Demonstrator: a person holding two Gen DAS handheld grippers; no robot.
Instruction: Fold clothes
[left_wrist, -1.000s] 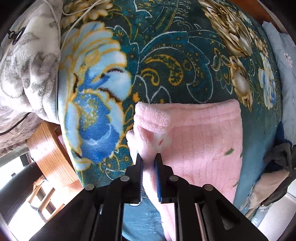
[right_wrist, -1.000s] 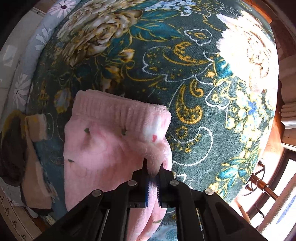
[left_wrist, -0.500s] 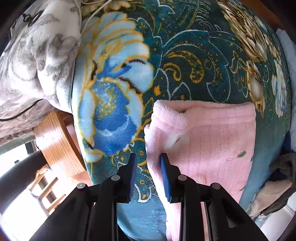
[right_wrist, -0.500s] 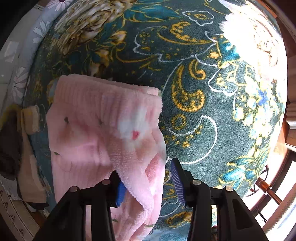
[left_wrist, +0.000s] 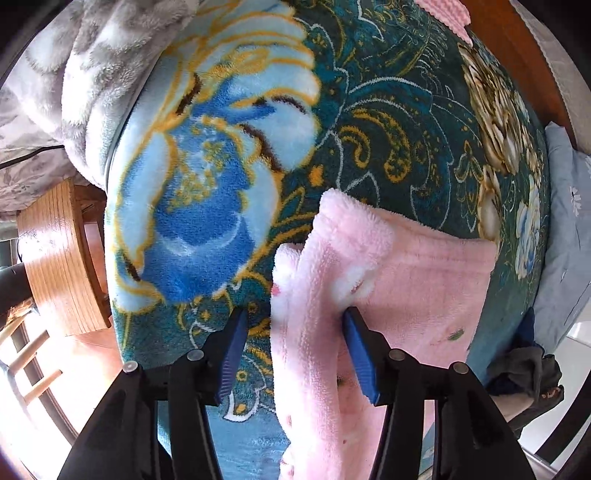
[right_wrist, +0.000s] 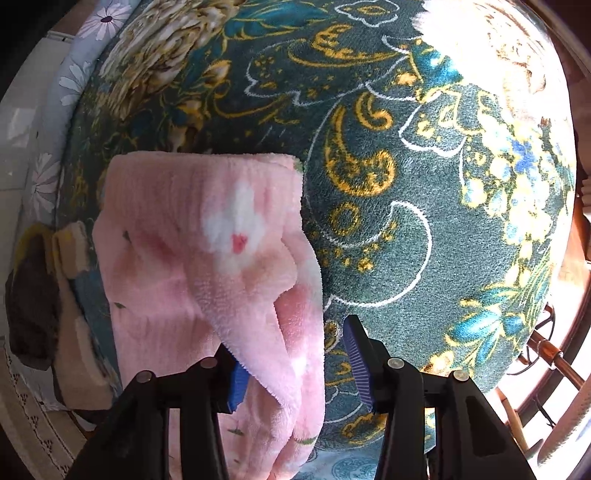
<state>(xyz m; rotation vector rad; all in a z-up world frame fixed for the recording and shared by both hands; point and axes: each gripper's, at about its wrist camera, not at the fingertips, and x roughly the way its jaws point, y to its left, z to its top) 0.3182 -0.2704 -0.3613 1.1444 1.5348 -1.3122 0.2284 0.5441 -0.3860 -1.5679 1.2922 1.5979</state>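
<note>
The left gripper and right gripper both stand released, jaws spread astride the pink garment at lower centre; the garment lies on the floral blanket.

Teal floral blanket covers the bed; wooden stand beside it (sunlit floor)
</note>
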